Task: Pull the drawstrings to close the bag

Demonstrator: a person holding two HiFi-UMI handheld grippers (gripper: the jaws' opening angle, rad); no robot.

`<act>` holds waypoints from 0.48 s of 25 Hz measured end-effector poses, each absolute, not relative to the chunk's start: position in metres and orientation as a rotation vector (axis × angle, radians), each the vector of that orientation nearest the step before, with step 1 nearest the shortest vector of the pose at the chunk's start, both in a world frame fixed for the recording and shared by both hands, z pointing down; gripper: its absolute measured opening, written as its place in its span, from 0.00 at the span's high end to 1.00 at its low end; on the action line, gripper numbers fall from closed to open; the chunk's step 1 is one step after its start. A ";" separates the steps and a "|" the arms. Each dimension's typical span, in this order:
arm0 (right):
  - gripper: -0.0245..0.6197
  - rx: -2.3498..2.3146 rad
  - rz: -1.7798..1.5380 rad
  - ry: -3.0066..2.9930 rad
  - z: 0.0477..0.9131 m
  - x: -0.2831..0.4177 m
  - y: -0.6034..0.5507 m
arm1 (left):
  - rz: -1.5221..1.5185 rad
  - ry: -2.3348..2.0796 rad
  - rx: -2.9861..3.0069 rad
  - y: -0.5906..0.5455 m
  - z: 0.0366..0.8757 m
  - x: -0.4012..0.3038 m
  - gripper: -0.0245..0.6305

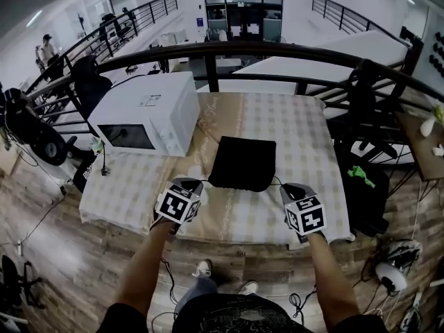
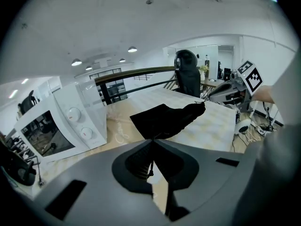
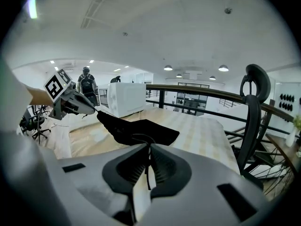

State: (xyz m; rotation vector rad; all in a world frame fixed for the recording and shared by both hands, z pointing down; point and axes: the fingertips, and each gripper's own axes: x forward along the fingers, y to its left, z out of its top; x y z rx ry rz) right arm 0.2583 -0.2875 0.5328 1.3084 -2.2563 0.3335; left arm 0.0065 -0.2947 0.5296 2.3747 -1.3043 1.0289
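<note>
Two thin black drawstrings (image 2: 149, 163) are clamped, one in each closed pair of jaws. The left gripper (image 1: 196, 186) and right gripper (image 1: 284, 188) flank the black fabric bag (image 1: 243, 163), which sits on the checked tablecloth (image 1: 305, 130) beside a white microwave oven (image 1: 149, 113) — its near edge seems lifted.

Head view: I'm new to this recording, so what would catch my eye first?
A black bag is at the middle of the checked tablecloth, the left gripper and right gripper at its near corners, each with jaws shut on a drawstring. A white microwave stands on the tablecloth's left side.
</note>
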 end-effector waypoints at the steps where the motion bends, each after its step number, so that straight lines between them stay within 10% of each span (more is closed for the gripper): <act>1: 0.91 1.310 0.326 -2.266 0.528 0.260 -0.289 | 1.026 -1.326 2.378 -0.295 0.524 0.009 0.92; 12: 0.91 1.385 0.267 -2.347 0.475 0.270 -0.310 | 0.964 -1.486 2.404 -0.311 0.471 0.018 0.92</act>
